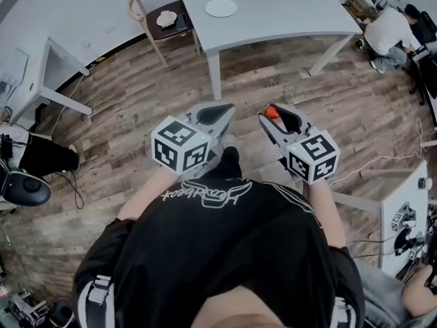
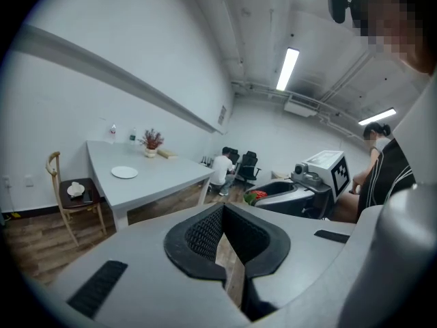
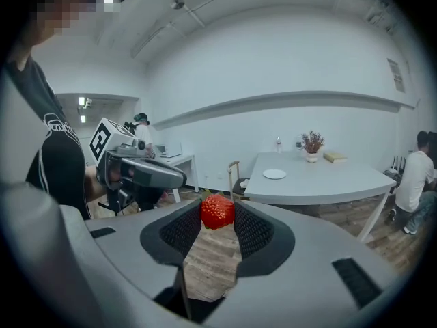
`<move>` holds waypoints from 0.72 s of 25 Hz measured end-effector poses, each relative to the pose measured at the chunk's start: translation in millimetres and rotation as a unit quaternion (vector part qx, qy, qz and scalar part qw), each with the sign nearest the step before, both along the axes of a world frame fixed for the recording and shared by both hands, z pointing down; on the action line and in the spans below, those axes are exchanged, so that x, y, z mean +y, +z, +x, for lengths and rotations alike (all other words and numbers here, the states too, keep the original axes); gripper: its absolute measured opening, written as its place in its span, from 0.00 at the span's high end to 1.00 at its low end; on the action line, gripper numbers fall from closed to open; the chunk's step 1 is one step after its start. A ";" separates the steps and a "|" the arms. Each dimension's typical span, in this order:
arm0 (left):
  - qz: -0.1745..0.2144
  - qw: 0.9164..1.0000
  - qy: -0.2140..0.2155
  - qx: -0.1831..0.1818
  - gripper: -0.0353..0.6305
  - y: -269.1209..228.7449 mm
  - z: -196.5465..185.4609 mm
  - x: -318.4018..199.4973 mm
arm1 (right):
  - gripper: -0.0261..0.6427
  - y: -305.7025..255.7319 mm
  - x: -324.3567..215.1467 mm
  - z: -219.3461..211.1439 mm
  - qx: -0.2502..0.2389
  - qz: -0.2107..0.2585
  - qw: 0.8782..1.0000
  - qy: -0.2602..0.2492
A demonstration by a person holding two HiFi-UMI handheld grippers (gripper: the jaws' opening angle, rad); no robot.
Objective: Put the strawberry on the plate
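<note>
**Right gripper clamped on the strawberry, well short of the grey table.**

The right gripper's jaws press on the strawberry from both sides at their tips. The fruit is held in the air above the wood floor, well apart from the table. The left gripper, just beside the right one and equally far from the table, has its jaws together with nothing between them. The white plate lies on the table top, near the end where a wooden chair stands. A potted plant and a book sit farther back on the table. A seated person is at its far corner.
</note>
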State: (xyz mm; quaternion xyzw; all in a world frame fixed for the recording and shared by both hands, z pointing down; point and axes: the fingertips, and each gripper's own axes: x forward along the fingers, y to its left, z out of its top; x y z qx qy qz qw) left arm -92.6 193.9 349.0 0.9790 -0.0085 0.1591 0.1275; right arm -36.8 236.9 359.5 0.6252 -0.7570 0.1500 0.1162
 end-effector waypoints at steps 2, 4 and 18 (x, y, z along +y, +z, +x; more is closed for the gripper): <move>-0.004 1.000 -0.001 -0.005 0.94 2.9 8.7 -17.4 | 0.76 1.6 -17.9 9.9 -0.004 -0.004 1.000 0.000; -0.009 1.000 -0.004 -0.010 0.94 5.7 18.2 -34.9 | 0.76 2.9 -35.6 20.0 -0.008 -0.007 1.000 -0.001; -0.036 0.998 -0.040 -0.030 0.94 21.2 100.9 -180.9 | 0.76 16.8 -174.1 107.6 -0.024 -0.039 0.999 -0.021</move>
